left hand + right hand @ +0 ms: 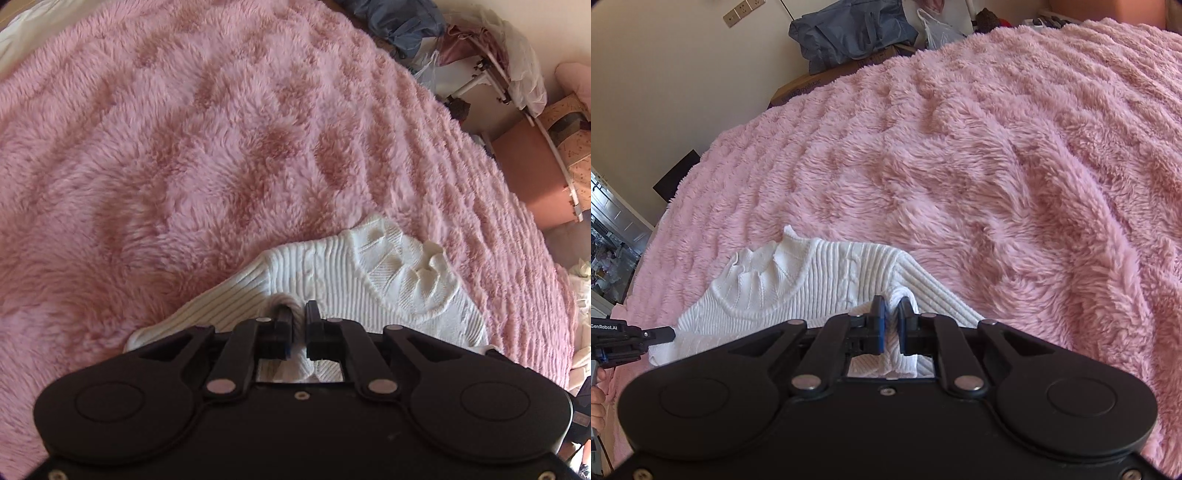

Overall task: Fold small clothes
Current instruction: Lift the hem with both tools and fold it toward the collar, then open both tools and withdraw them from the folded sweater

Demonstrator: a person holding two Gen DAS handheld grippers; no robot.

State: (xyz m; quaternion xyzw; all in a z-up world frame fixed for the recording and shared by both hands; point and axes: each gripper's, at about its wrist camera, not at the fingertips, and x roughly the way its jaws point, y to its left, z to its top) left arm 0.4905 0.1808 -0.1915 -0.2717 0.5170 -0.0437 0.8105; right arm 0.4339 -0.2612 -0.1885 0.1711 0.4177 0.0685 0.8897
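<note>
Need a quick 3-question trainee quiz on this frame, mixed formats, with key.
1. True or false: the white ribbed knit sweater lies on a fluffy pink blanket.
2. Multiple choice: the right gripper is A) open above the blanket, B) shut on a fold of the sweater, C) shut on a blue bag.
3. Fill in: the left gripper is shut on the ____.

Key: 1 true; 2 B; 3 sweater.

White ribbed knit sweater [332, 280] lies rumpled on pink blanket [184, 147].
</note>
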